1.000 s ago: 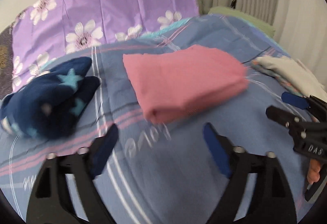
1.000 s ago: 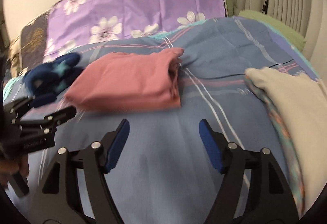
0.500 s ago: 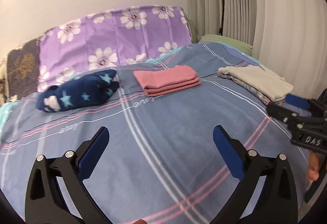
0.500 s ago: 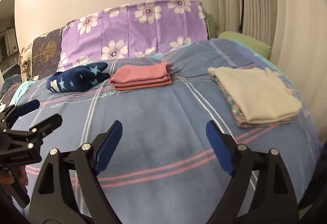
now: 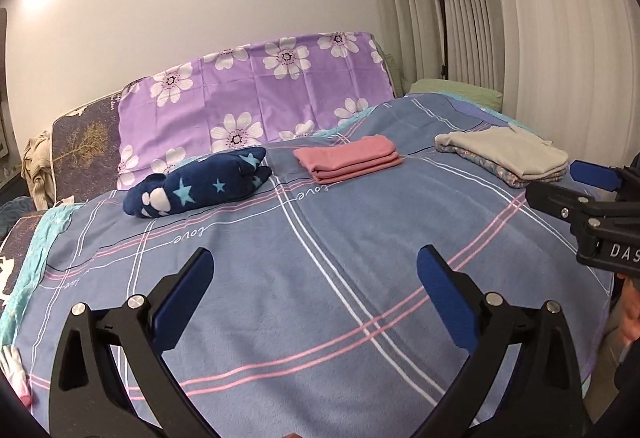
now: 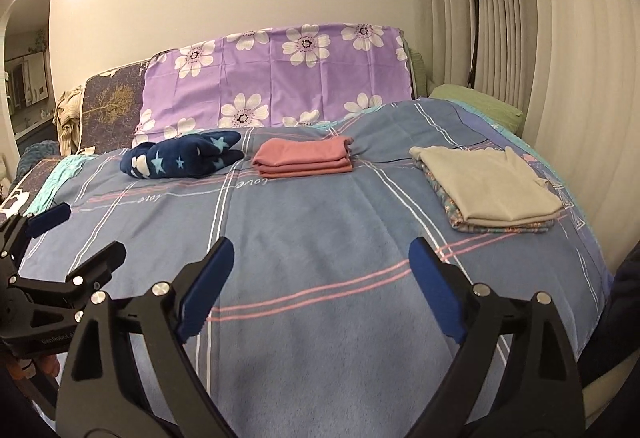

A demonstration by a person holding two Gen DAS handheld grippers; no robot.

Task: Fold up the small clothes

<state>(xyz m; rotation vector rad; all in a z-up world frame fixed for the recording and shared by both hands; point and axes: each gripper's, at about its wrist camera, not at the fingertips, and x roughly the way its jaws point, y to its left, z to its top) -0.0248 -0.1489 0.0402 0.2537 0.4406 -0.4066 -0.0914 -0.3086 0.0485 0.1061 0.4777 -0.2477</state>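
Pink garment (image 5: 347,158) lies folded mid-bed between starry bundle (image 5: 196,188) and beige stack (image 5: 504,157), so your left gripper (image 5: 316,292) and right gripper (image 6: 320,288), jaws just widened, gape empty over bare blanket (image 5: 320,238), free for another piece

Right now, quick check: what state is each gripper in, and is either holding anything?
Left gripper: open, holding nothing.
Right gripper: open, jaws just been opening, nothing between them.
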